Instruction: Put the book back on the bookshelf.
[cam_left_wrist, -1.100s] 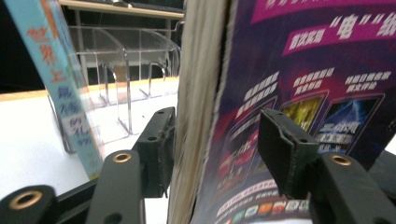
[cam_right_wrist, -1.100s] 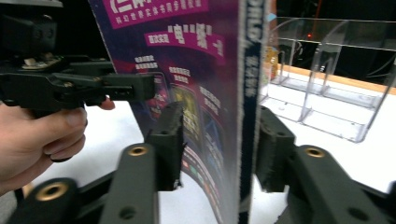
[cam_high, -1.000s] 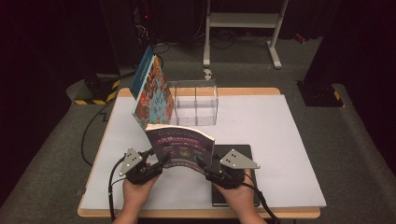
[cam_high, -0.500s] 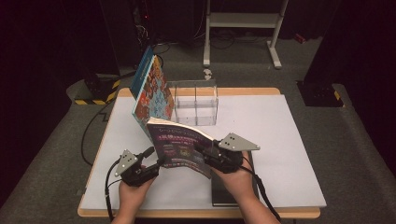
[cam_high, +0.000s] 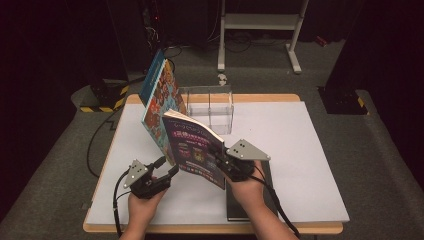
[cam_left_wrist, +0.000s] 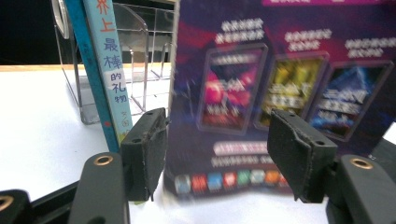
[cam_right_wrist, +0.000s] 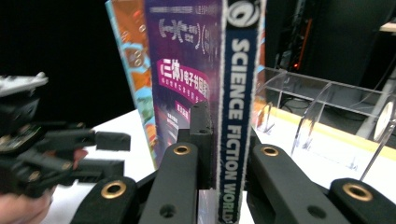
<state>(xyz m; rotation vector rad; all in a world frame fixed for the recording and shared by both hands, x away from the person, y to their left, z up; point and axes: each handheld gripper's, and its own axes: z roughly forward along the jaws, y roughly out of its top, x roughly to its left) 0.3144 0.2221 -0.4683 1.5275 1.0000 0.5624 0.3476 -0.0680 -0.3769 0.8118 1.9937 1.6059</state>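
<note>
right claw (cam_high: 220, 161) clamped on magazine (cam_high: 192, 146) spine: thin, floppy, glossy, so grip near spine. left claw (cam_high: 167, 171) open, empty, just beside the magazine.

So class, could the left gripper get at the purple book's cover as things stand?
Probably yes: the left gripper is open, facing the purple book, with nothing between them. The right gripper holds its spine.

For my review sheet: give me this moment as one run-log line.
right gripper: shut on purple magazine, spine clamped, lifted and tilted | left gripper: open beside it, holding nothing | blue-spined book: leaning at clear rack
</note>
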